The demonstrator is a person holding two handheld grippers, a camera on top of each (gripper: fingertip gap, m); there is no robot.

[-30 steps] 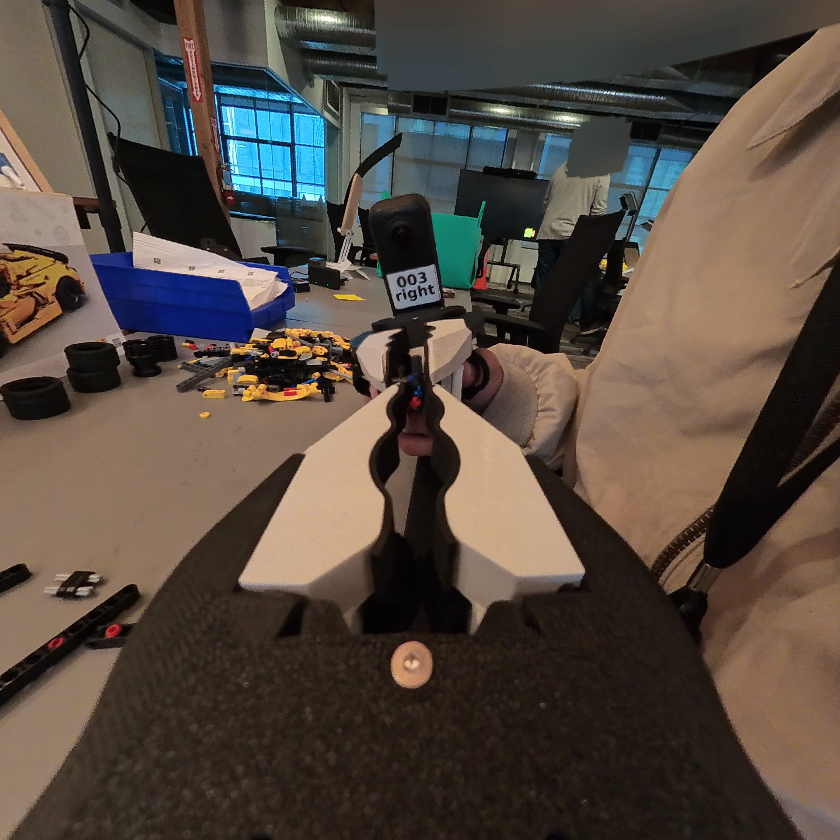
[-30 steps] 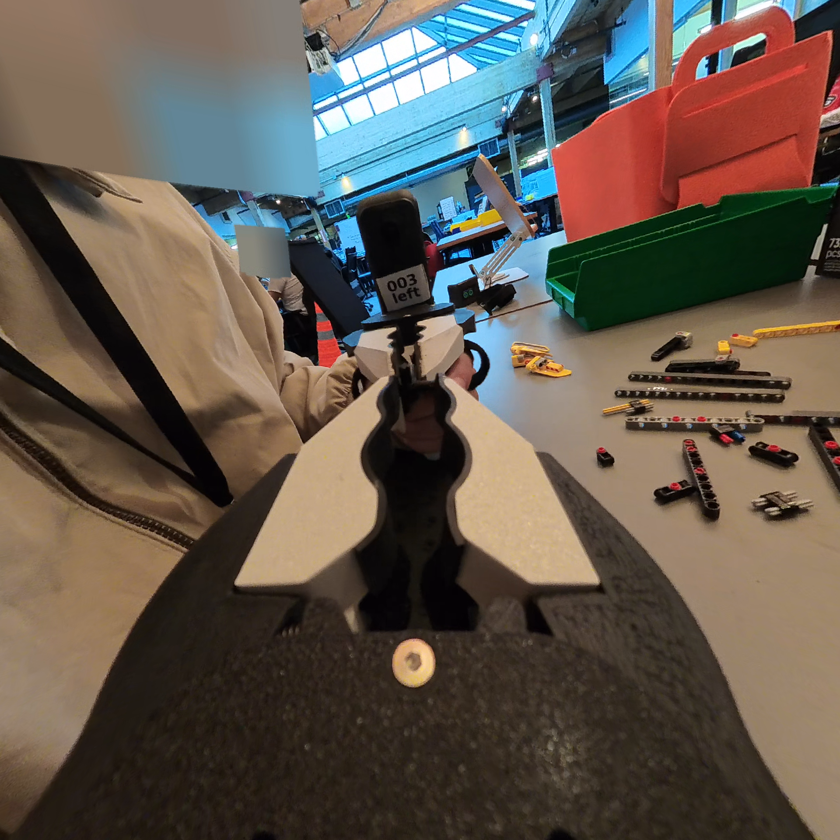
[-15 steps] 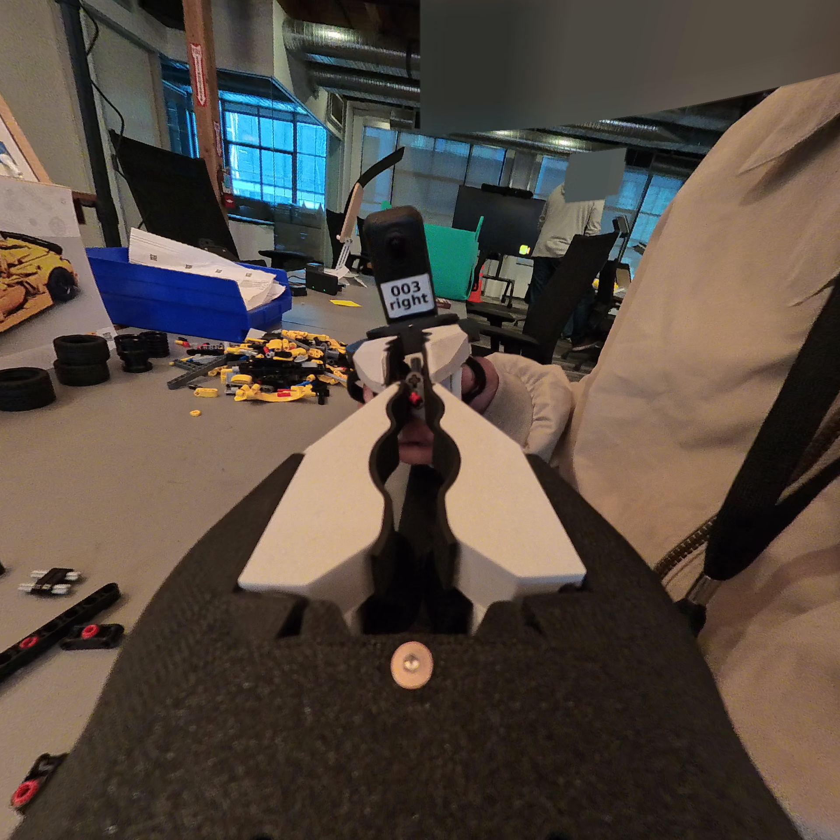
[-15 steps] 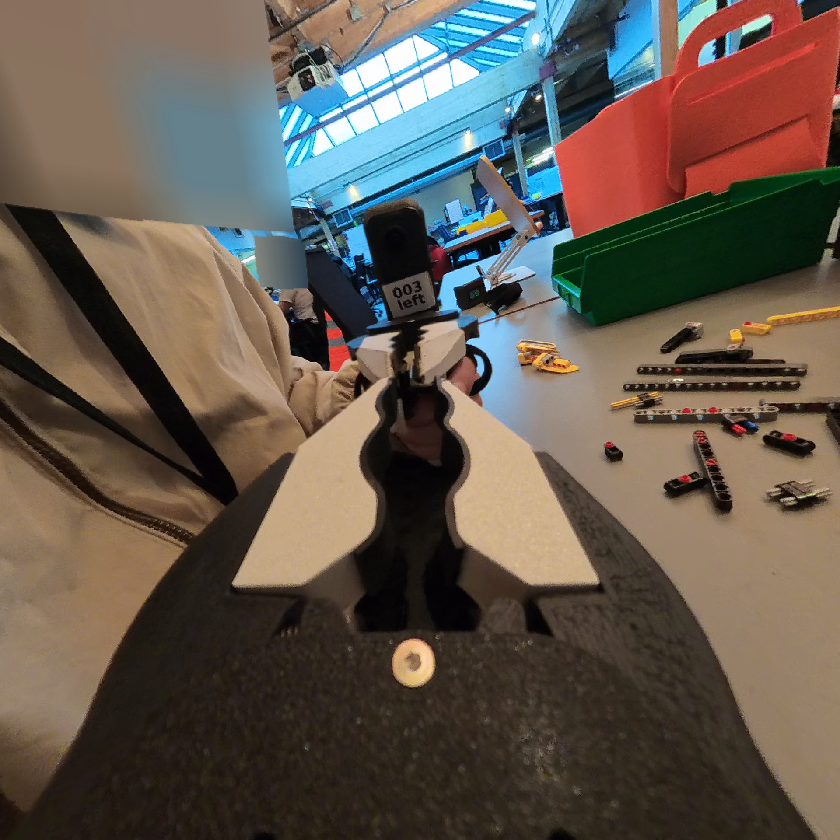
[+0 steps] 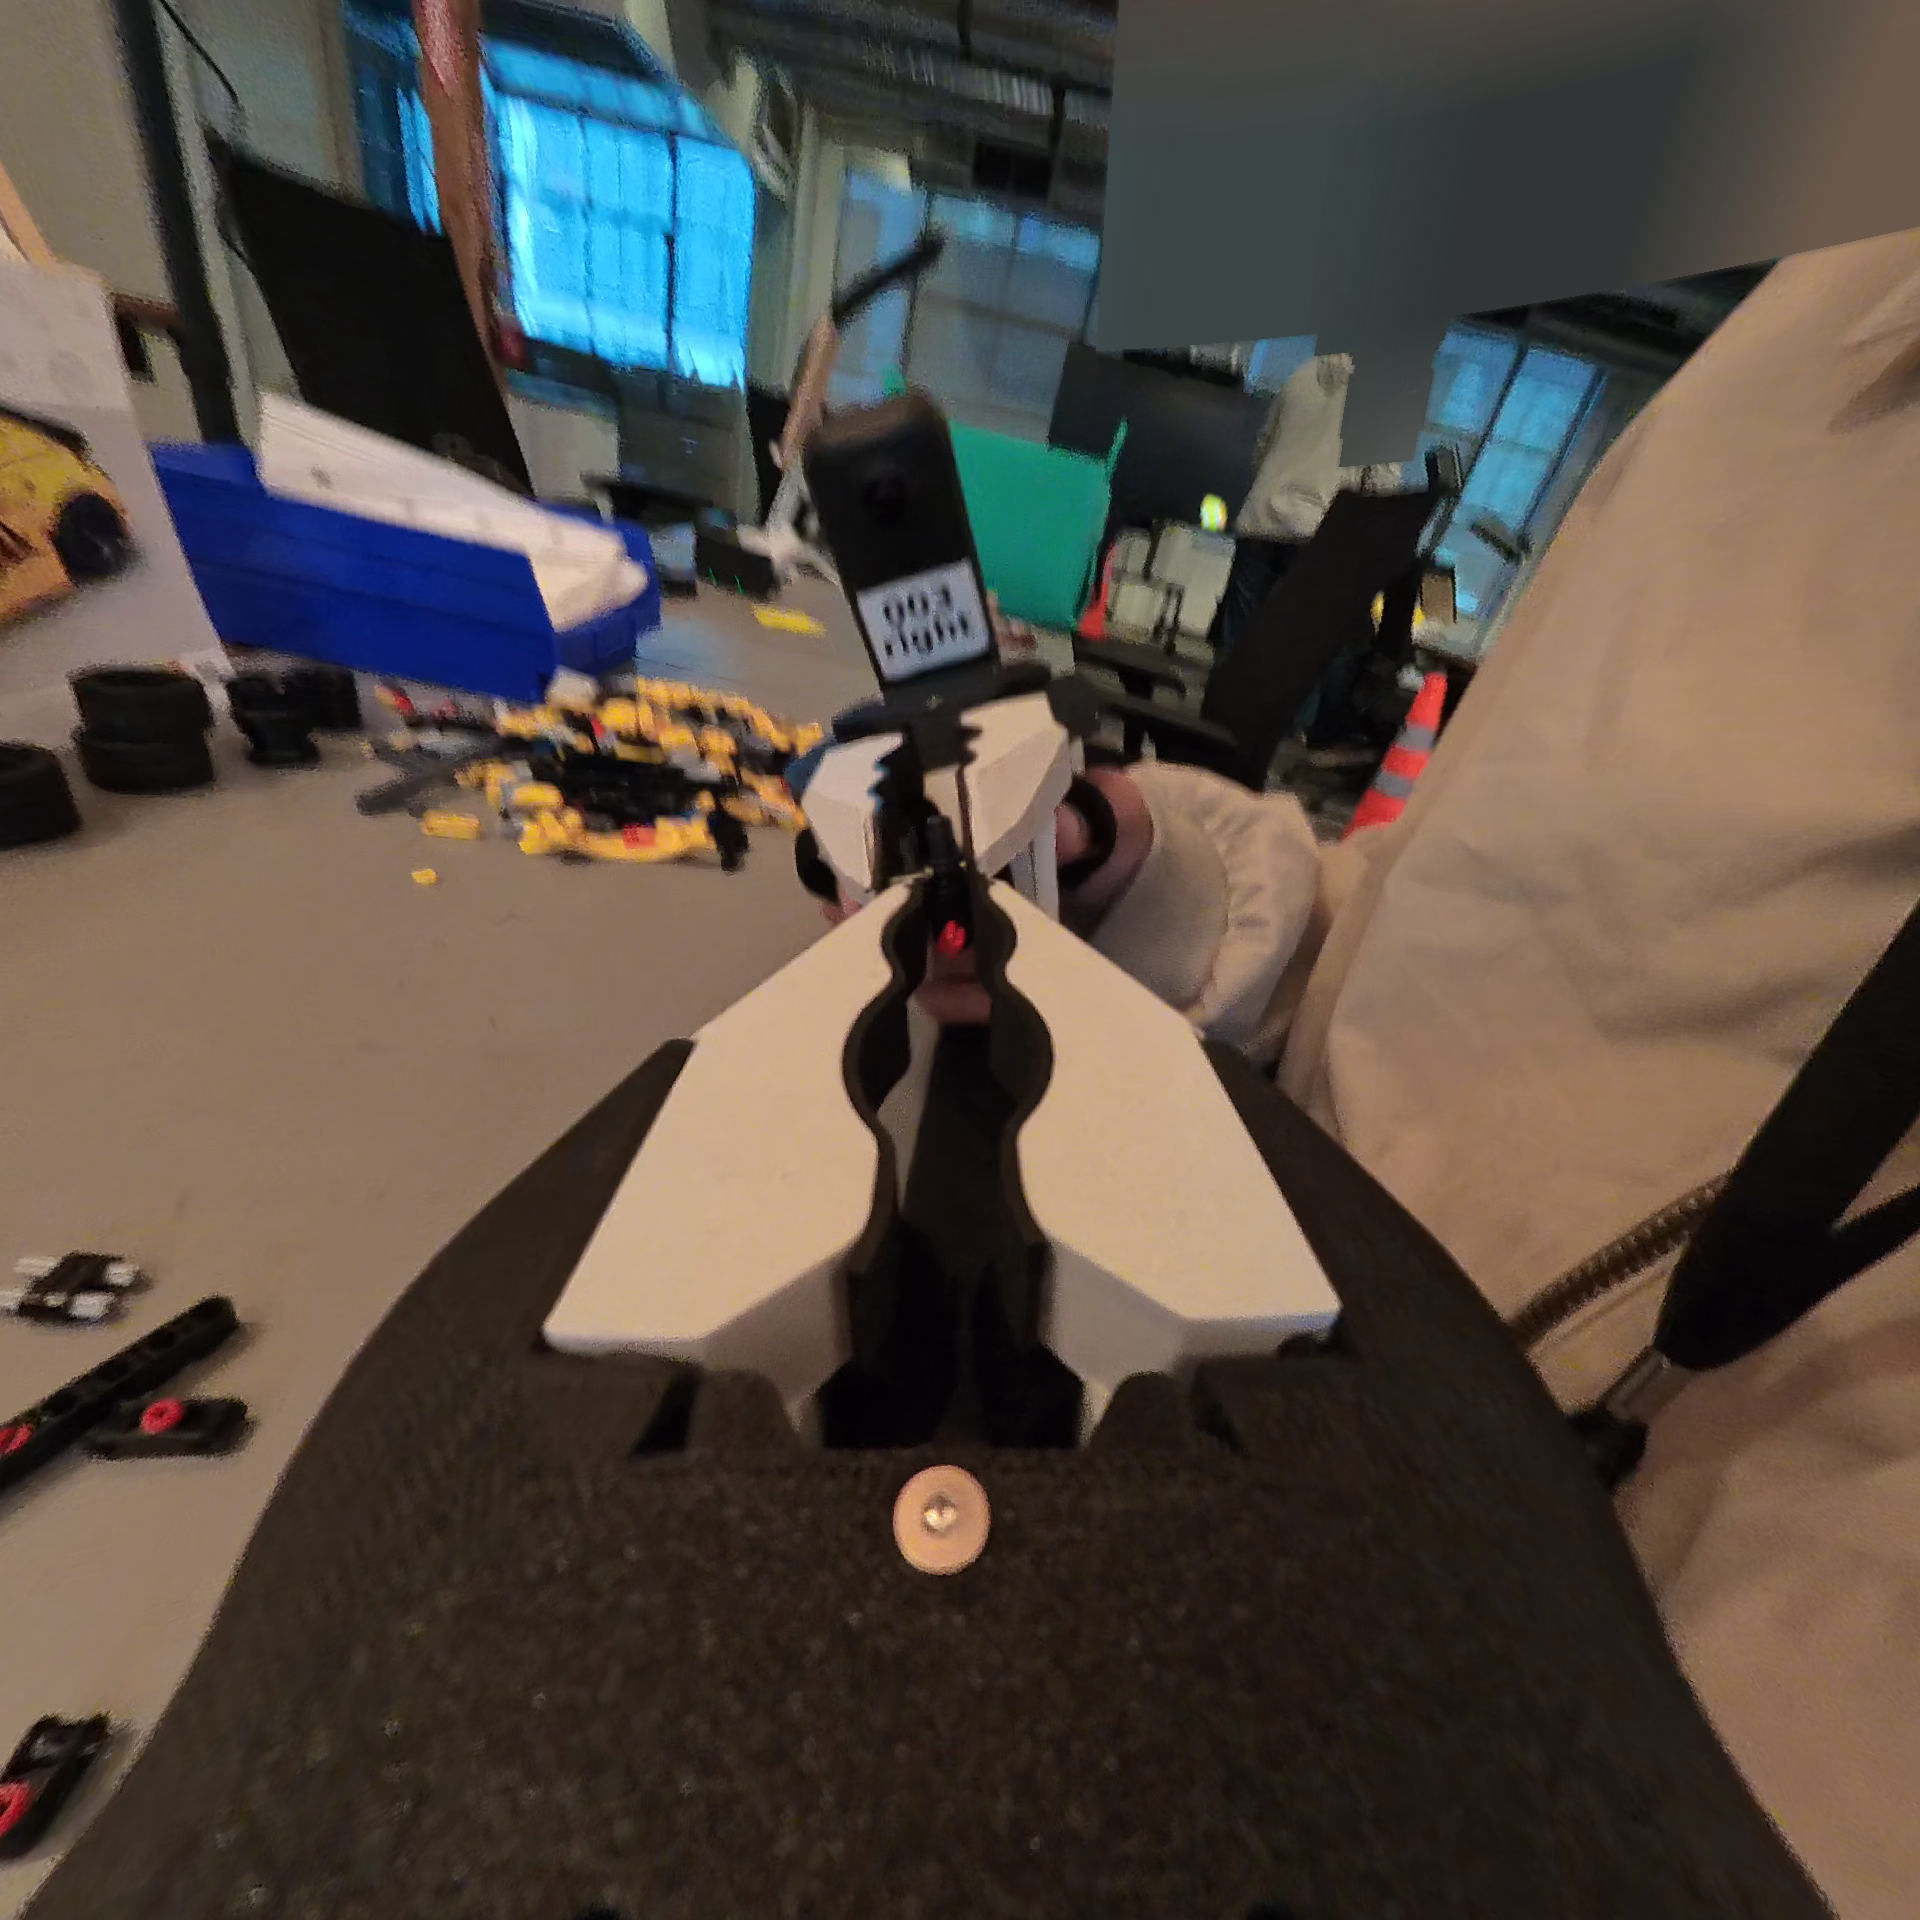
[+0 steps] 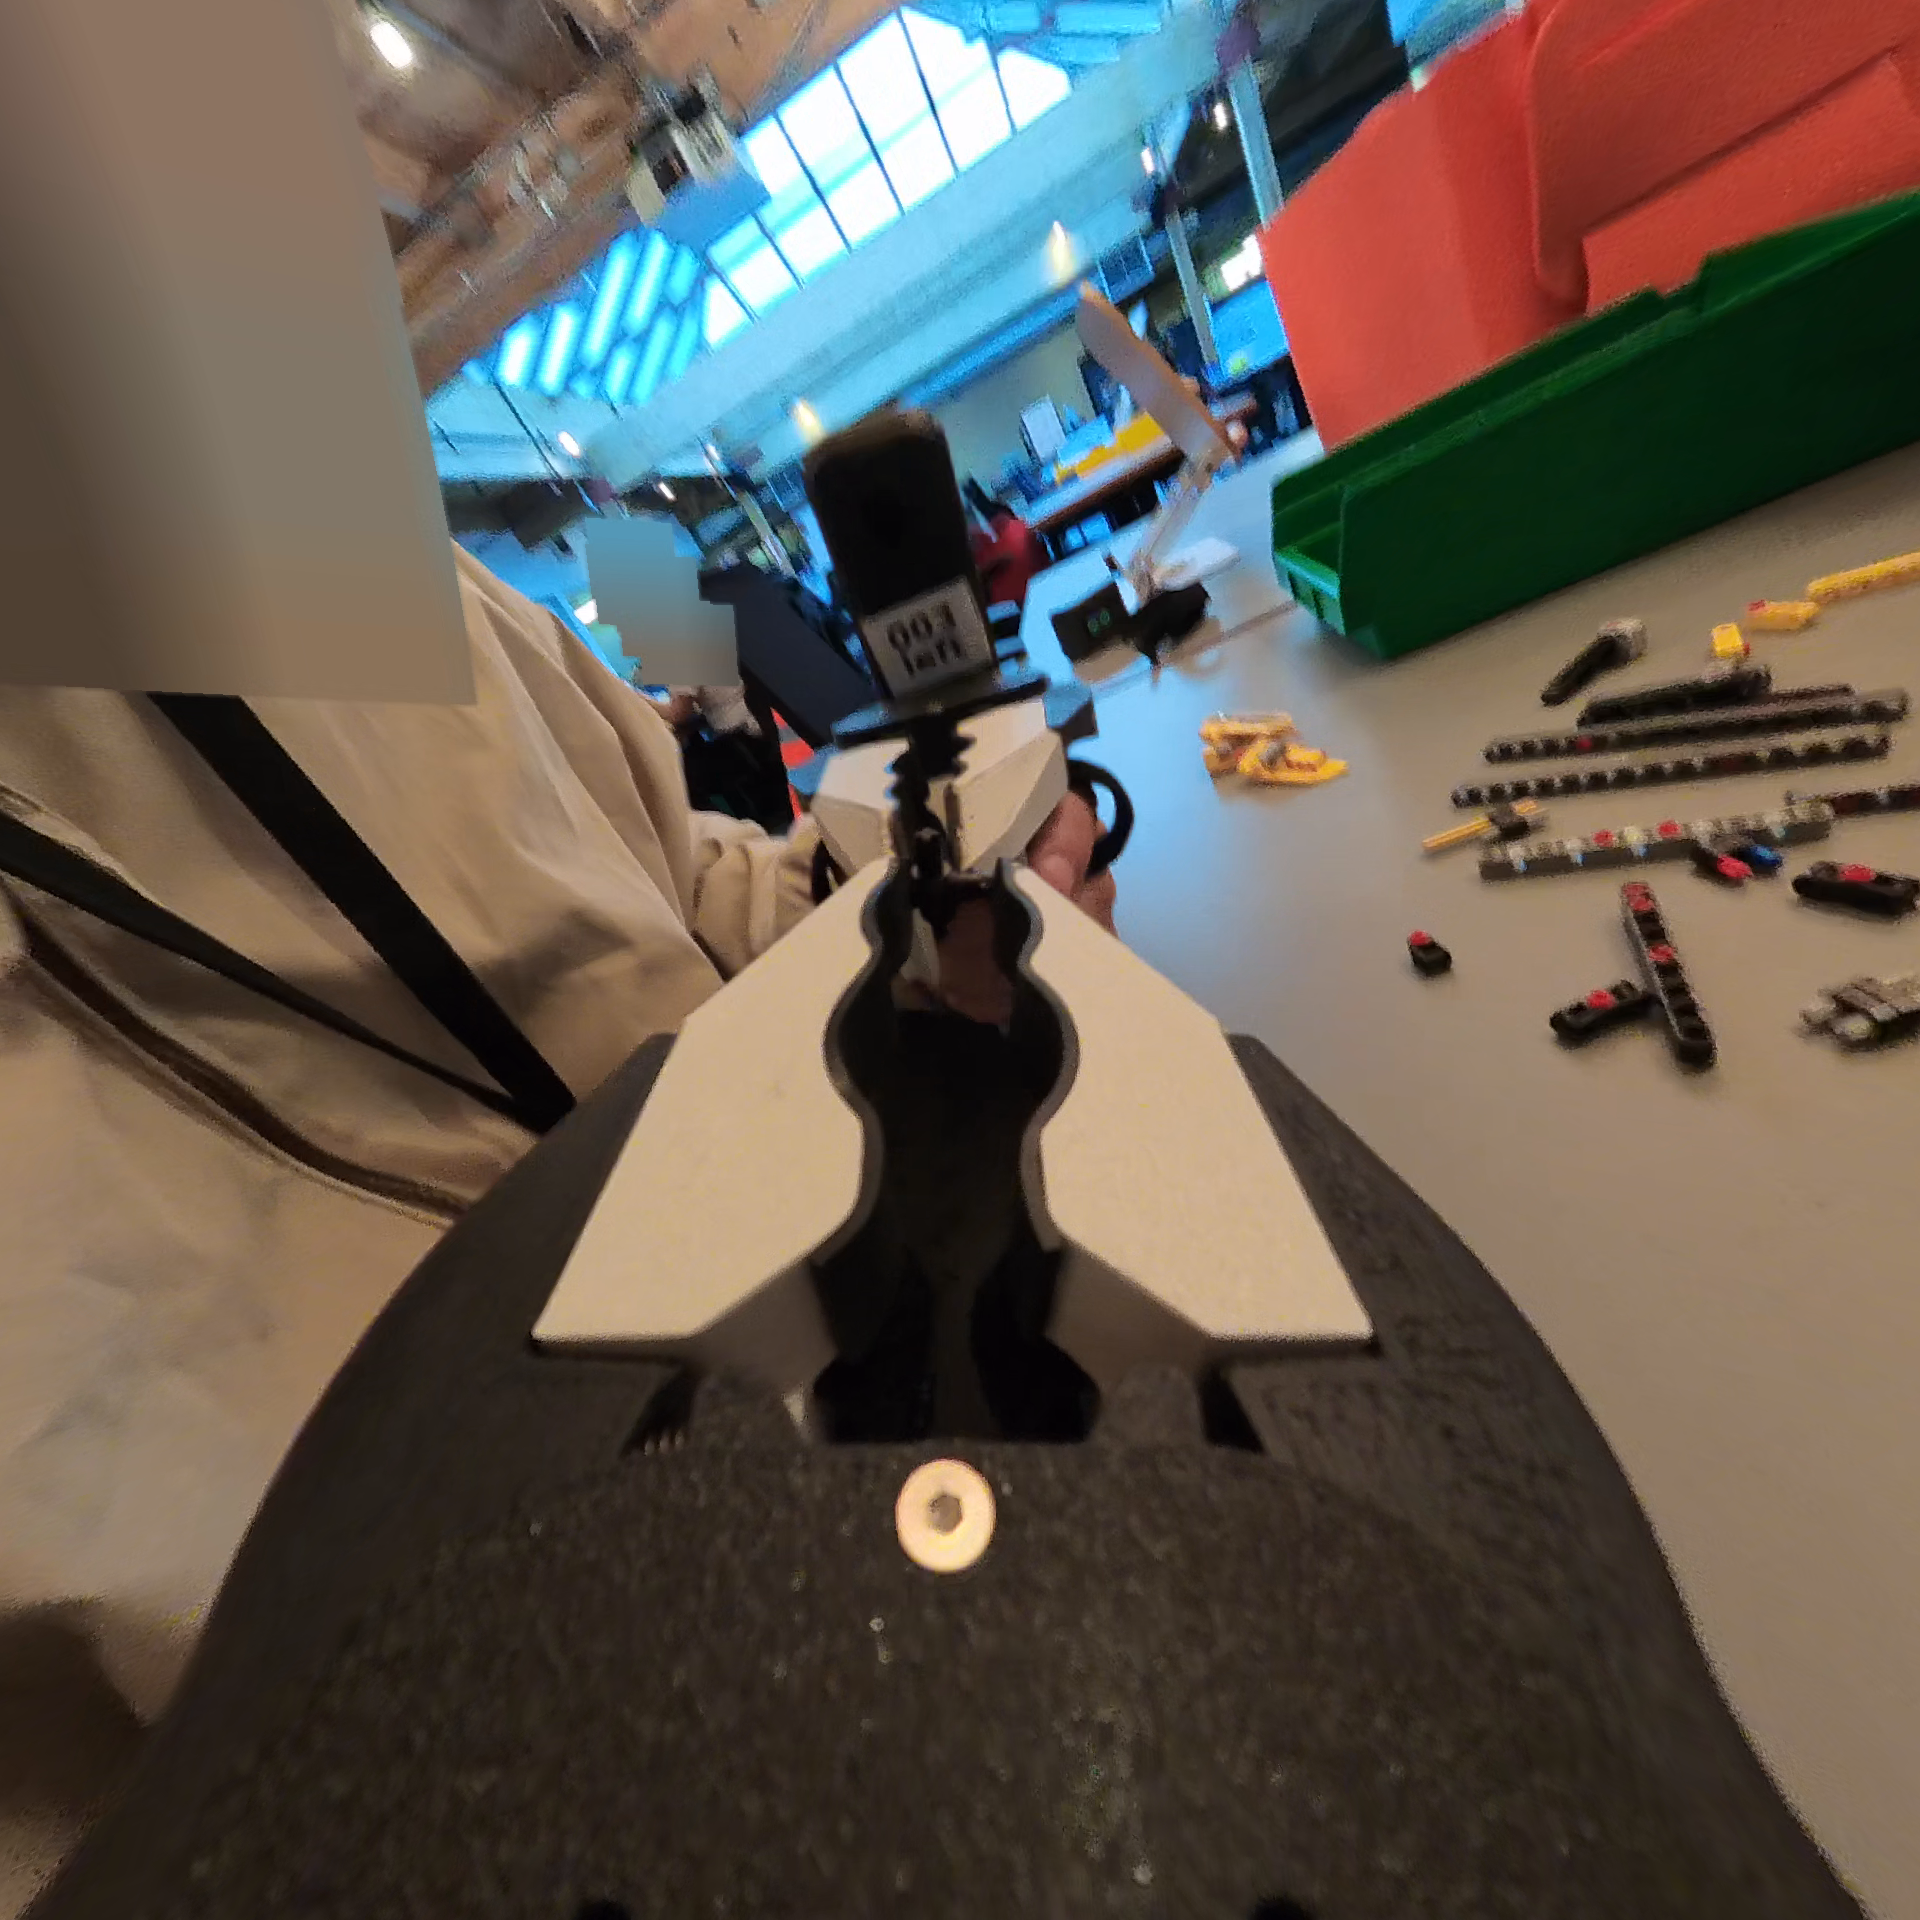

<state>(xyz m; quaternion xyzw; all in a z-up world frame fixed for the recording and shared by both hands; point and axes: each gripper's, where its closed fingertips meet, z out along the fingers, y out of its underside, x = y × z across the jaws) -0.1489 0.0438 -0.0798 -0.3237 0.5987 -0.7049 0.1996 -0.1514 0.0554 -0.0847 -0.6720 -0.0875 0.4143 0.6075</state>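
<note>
Left hand-held gripper (image 5: pixel 945 894) pinches red-tipped piece (image 5: pixel 948 935).

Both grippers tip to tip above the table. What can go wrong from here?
The black part is pinched only at the tips of the left gripper and right gripper; it could slip and drop onto the table.
Both views are blurred, so alignment may be off.

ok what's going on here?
A person holds the left tongs and right tongs tip to tip above the table, both apparently shut on one small black piece with a red pin. Loose black beams and a yellow-and-black brick pile lie untouched on the table.
</note>
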